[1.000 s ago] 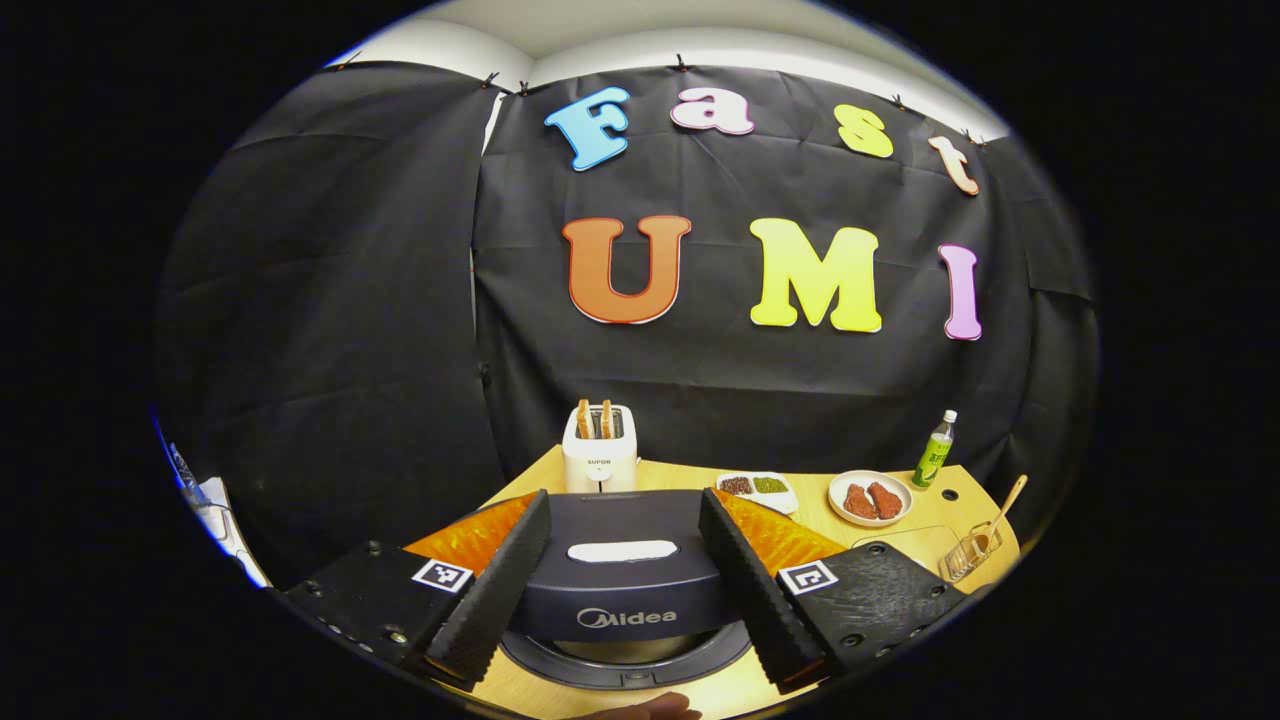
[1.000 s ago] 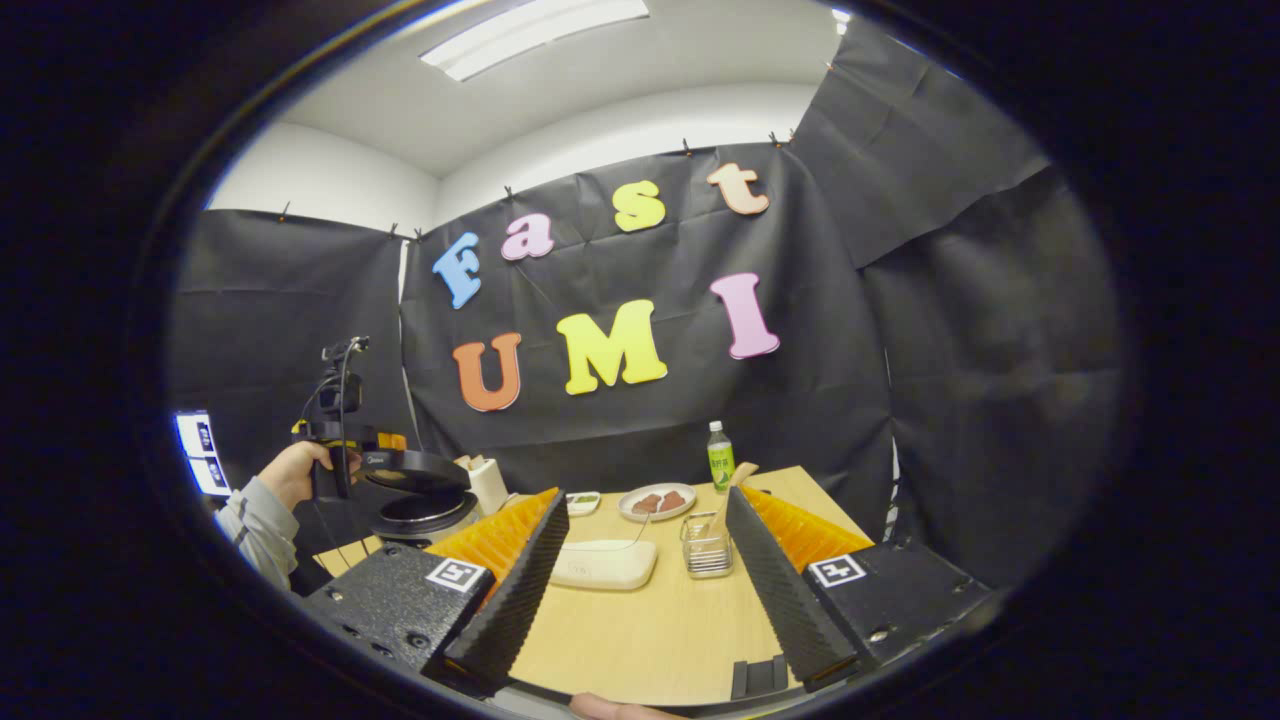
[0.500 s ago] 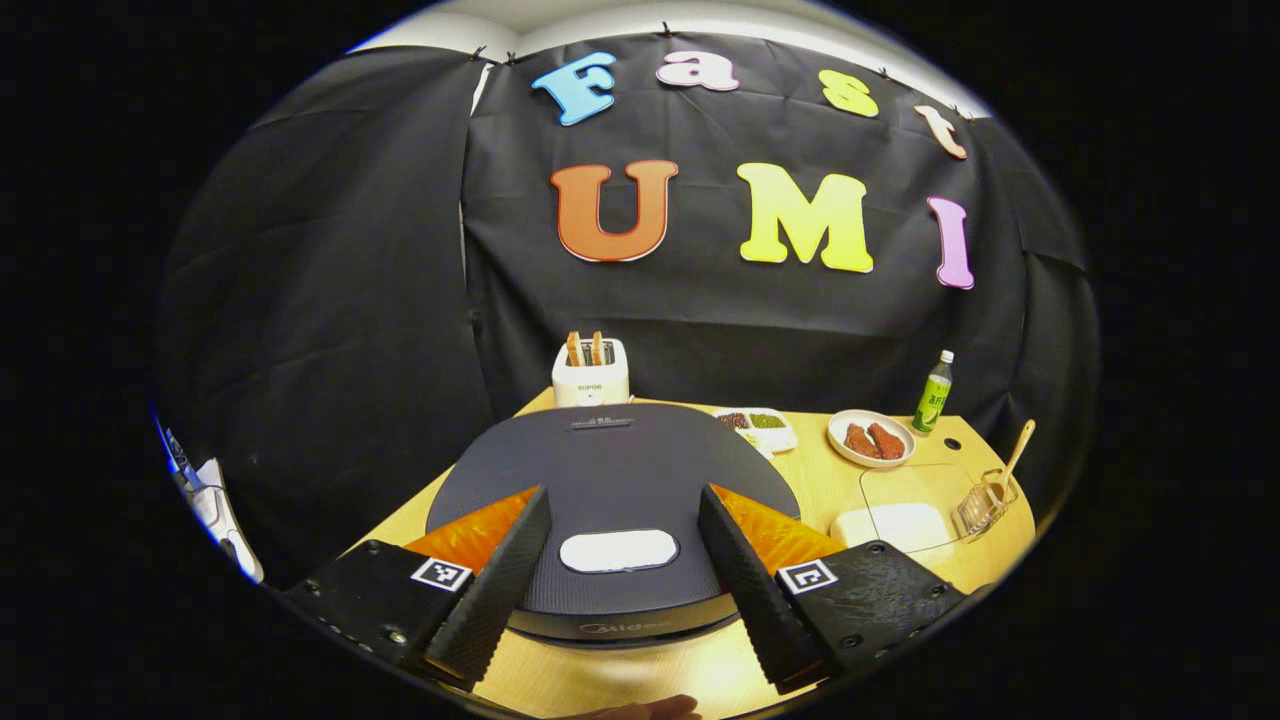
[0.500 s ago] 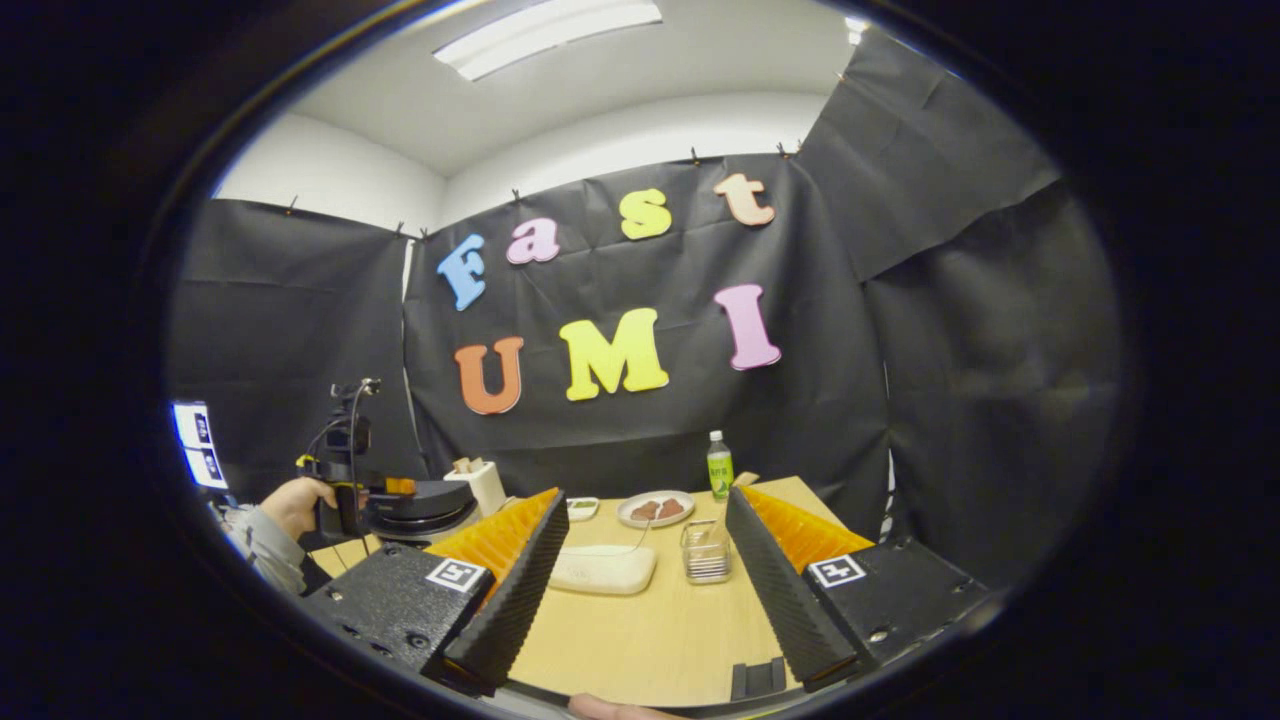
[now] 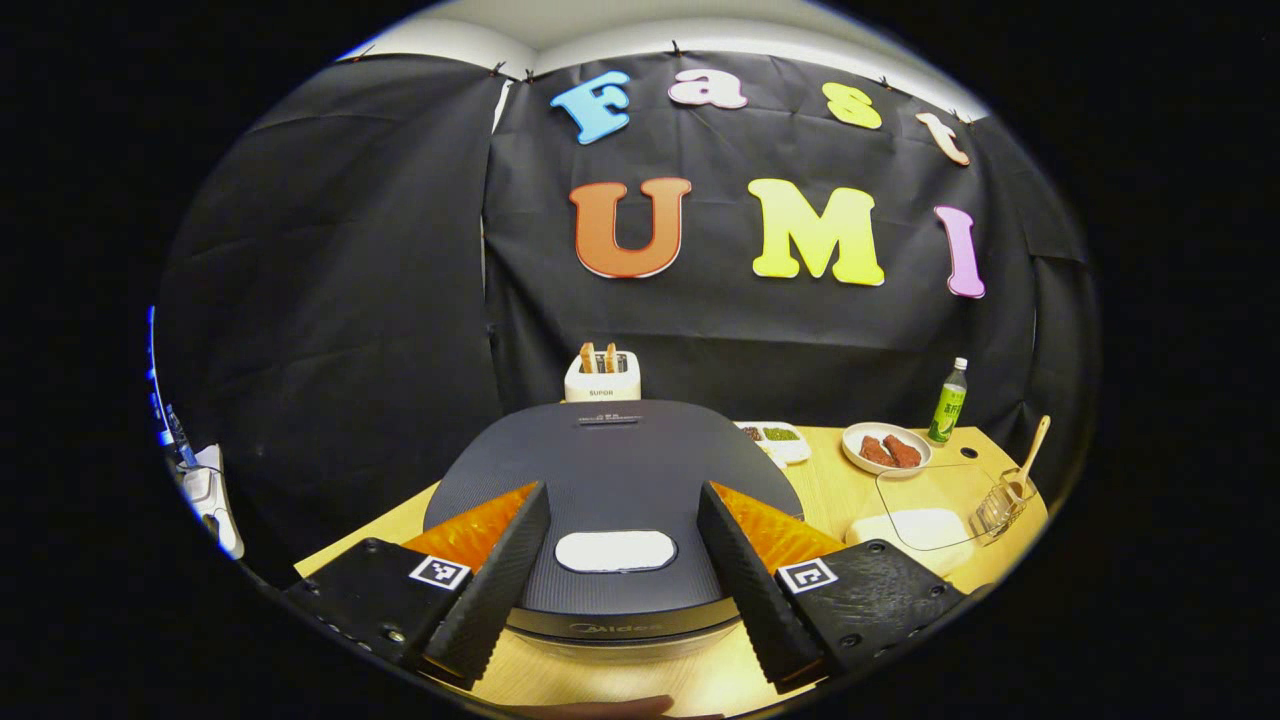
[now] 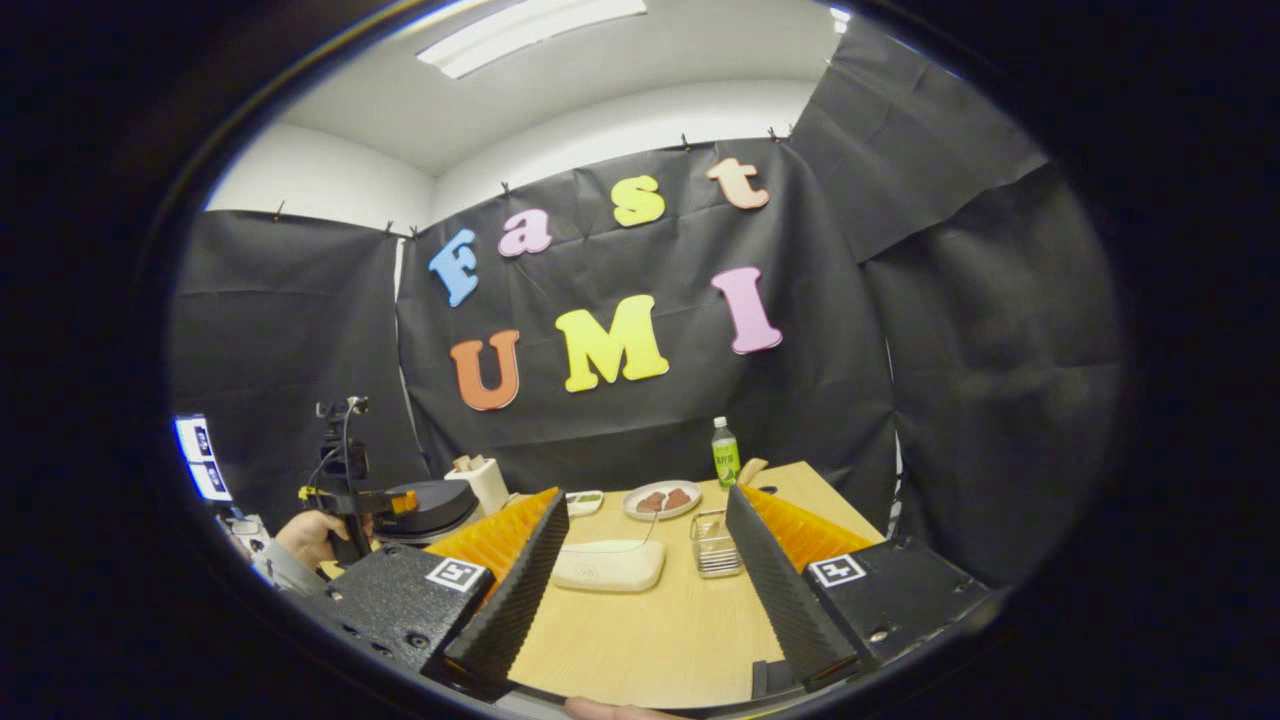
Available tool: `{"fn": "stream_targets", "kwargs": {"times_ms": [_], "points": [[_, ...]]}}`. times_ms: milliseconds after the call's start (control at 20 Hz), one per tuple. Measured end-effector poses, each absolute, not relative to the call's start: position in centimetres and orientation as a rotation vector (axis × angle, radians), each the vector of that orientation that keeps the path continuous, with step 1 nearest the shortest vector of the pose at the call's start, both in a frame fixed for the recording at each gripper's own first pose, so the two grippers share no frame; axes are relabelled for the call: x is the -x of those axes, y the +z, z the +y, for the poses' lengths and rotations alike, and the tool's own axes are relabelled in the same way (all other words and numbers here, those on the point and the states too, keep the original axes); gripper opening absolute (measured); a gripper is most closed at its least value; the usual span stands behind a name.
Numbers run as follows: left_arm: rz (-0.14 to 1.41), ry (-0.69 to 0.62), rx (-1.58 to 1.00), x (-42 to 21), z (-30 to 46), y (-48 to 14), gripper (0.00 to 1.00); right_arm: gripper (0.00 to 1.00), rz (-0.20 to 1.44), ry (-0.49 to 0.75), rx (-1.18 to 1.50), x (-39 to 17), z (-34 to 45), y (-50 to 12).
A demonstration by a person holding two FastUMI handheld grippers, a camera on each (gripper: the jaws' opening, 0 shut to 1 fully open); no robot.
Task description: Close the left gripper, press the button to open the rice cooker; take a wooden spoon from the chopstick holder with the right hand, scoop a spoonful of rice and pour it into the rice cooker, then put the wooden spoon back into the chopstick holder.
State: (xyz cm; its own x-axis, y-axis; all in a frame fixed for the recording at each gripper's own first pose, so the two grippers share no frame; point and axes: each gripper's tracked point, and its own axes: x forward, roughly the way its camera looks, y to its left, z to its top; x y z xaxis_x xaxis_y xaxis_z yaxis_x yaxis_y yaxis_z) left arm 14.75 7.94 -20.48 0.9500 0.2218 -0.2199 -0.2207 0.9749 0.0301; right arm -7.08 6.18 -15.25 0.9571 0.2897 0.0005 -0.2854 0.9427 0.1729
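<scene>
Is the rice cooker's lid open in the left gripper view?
No, the rice cooker lid lies flat and shut, its white button between the open fingers.

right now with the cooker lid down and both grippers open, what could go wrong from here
1. The left gripper straddles the lid's white button with fingers spread; unless it closes first, a push may miss the button and land on the rice cooker lid.
2. The wooden spoon leans out of the light wire chopstick holder near the table edge; pulling it at an angle could tip the holder.
</scene>
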Motion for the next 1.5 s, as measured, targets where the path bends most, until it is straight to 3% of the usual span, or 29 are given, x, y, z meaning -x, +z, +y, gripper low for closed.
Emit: {"fn": "stream_targets", "kwargs": {"times_ms": [300, 350, 400, 500, 950, 1500], "points": [[0.106, 0.239, 0.004, -14.8, 7.9, -20.6, 0.97, 1.0, 0.008, 0.312, -0.16, 7.6, 7.5, -15.3], [0.098, 0.24, -0.009, -14.7, 7.9, -20.8, 0.96, 1.0, 0.001, 0.318, -0.156, 7.6, 7.8, -15.3], [0.09, 0.238, -0.021, -14.7, 8.0, -21.0, 0.86, 1.0, -0.006, 0.324, -0.155, 7.8, 7.9, -15.1], [0.098, 0.23, -0.014, -14.7, 7.9, -21.2, 0.95, 1.0, -0.014, 0.333, -0.151, 8.2, 8.3, -15.1], [0.173, 0.242, -0.032, -12.6, 6.6, -20.4, 0.94, 0.97, 0.003, 0.316, -0.138, 7.8, 7.3, -15.6], [0.01, 0.208, 0.002, -4.2, 3.5, -9.4, 0.93, 0.97, 0.025, 0.243, -0.159, 7.4, 3.7, -16.3]]}}
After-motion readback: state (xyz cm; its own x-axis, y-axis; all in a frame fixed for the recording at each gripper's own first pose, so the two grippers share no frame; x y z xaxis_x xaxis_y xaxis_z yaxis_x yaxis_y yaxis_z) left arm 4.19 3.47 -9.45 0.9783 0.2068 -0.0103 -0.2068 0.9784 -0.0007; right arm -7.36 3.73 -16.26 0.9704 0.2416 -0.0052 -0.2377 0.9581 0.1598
